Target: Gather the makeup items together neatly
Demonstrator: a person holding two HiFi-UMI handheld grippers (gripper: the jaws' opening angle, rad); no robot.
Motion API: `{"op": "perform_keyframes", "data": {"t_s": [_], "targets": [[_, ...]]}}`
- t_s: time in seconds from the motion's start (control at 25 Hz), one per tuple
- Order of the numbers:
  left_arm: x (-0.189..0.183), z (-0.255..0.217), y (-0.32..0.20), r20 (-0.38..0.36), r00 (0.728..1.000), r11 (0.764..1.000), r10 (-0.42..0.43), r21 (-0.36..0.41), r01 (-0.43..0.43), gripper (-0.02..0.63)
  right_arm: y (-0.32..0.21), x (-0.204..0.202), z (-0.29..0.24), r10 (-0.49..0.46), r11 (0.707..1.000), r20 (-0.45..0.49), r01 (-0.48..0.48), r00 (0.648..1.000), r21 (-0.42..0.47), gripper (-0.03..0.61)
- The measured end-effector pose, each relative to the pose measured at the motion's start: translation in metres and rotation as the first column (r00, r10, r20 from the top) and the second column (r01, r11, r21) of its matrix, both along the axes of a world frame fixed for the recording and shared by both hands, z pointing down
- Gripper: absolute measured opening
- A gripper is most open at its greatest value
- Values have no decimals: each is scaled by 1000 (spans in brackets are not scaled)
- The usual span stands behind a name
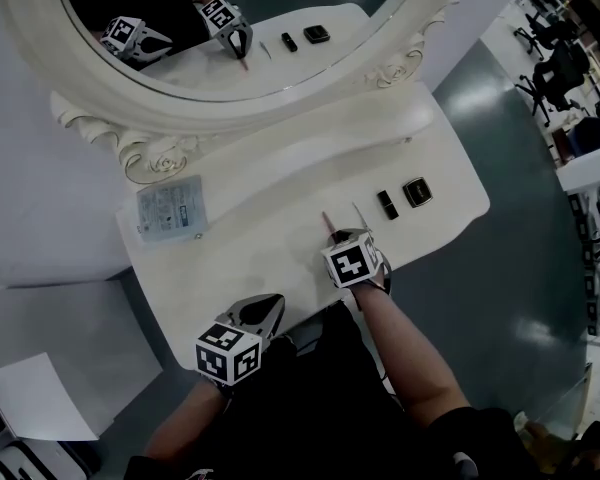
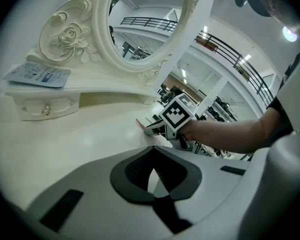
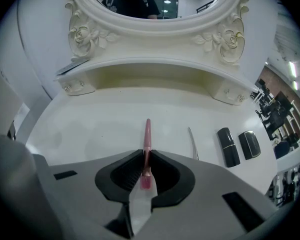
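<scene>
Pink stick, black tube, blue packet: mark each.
pink stick (image 3: pixel 147 134), right gripper view, upper shaft.
black tube (image 3: pixel 228 147), right gripper view, mid-body.
blue packet (image 1: pixel 170 208), head view, its centre.

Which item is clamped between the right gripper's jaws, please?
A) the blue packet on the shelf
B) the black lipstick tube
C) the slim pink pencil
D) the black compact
C: the right gripper has its jaws closed on the pink pencil, while the lipstick tube and compact lie apart on the tabletop.

Pink stick 1; metal tool 1; tube 1; compact 1; packet 1.
</scene>
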State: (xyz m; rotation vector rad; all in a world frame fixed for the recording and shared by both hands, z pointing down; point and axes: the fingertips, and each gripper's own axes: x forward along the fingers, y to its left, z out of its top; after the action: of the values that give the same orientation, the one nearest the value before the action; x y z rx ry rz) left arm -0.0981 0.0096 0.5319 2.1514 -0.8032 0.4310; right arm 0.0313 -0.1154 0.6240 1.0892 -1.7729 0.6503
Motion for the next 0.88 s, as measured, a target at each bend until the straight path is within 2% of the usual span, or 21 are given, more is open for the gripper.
{"op": "perform_keyframes", "data": {"t_s": [0.36,0.48,0.6,0.72,0.84,0.88], "targets": [[-11,-2,-3,-9,1000,1000,0,10,0,9,-1,3,1,45,999,7,-45,999,-5,72],[-15,-3,-2,-8,1000,1000,2,17,-2,9,2,9,5,77,997,10,-77,997,-24,96],[-20,-5,1,-8,1000,1000,6,22,-6,9,7,14,4,122,992,28,-121,992,-35,158],[-22,-8,5,-7,1000,999,17,33,-17,9,7,15,-12,144,989,45,-145,989,23,161],[-25,-14,9,-10,1000,998,30,53,-29,9,9,16,-50,140,974,99,-155,985,165,154],[-27,-16,10,-13,999,998,33,60,-32,9,14,16,-66,129,964,139,-157,982,216,109]]}}
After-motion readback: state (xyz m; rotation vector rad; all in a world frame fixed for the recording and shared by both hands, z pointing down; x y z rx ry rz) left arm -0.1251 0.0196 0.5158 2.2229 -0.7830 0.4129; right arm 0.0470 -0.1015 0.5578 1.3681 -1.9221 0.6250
